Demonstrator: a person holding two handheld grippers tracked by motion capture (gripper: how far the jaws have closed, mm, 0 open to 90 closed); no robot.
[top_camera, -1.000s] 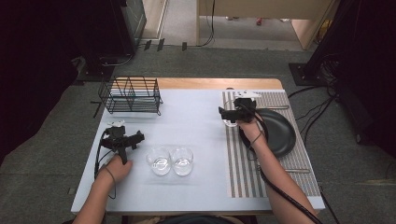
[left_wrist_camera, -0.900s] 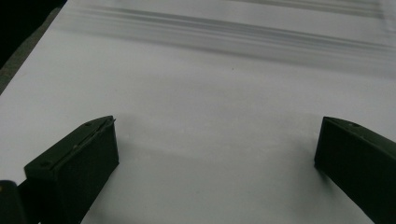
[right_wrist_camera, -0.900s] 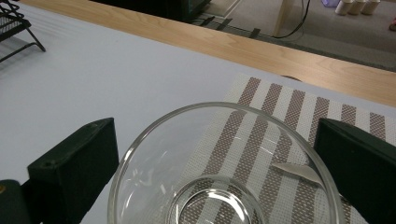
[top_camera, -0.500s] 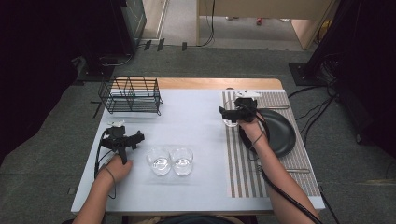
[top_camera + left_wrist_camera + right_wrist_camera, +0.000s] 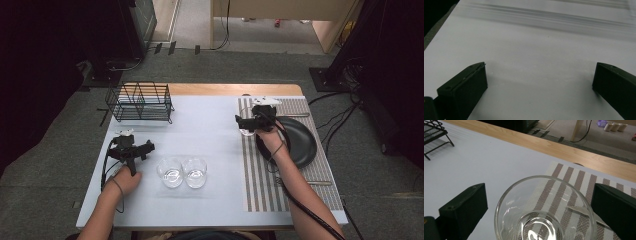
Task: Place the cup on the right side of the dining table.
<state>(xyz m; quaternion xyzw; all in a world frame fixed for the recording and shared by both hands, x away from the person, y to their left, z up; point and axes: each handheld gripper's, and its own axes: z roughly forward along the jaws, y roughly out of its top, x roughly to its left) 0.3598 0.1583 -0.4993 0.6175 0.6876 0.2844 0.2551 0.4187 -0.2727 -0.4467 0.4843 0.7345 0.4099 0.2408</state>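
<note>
A clear glass stands upright between the wide-open jaws of the right gripper, touched by neither, on the striped mat with a wire rack far off, while the left gripper gapes empty over bare table.

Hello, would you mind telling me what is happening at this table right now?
A person is working with two handheld grippers. The right gripper has its jaws spread wide on either side of a clear glass standing on the striped placemat, beside a black plate. The left gripper is open over bare table. Two more glasses wait near the front, and a wire rack stands at the back left.
</note>
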